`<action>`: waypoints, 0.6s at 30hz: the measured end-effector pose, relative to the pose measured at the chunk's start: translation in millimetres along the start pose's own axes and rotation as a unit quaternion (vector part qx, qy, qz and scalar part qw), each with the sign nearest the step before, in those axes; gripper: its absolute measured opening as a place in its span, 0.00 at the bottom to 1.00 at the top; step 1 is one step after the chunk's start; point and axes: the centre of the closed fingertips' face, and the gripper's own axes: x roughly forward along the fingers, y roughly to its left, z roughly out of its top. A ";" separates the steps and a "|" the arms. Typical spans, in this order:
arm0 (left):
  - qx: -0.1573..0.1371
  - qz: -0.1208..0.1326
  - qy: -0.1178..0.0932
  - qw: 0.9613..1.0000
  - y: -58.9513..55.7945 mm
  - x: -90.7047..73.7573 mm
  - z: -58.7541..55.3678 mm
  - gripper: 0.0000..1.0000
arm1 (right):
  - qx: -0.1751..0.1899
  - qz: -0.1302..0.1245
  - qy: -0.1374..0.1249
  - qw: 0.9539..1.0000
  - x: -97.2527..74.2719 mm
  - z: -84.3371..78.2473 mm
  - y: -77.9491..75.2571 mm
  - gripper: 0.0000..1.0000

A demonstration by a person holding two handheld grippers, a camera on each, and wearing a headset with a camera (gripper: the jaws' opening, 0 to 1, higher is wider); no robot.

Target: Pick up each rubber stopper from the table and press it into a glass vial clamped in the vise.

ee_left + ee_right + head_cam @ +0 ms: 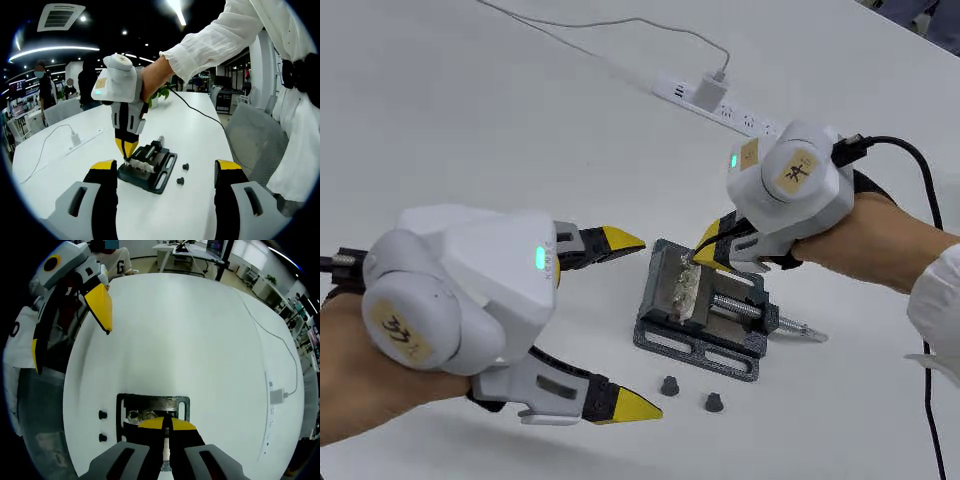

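Right gripper (702,255) is held narrow over the vise (705,325); left gripper (642,324) is held wide open near two stoppers (669,385).

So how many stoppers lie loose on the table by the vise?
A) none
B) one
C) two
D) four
C: one stopper and a second stopper lie on the table just beside the vise, with neither gripper touching them.
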 end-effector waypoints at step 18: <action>0.001 -0.003 0.001 1.000 0.4 2.0 1.6 0.78 | -0.005 -0.003 0.015 1.000 -2.6 0.2 7.8 0.00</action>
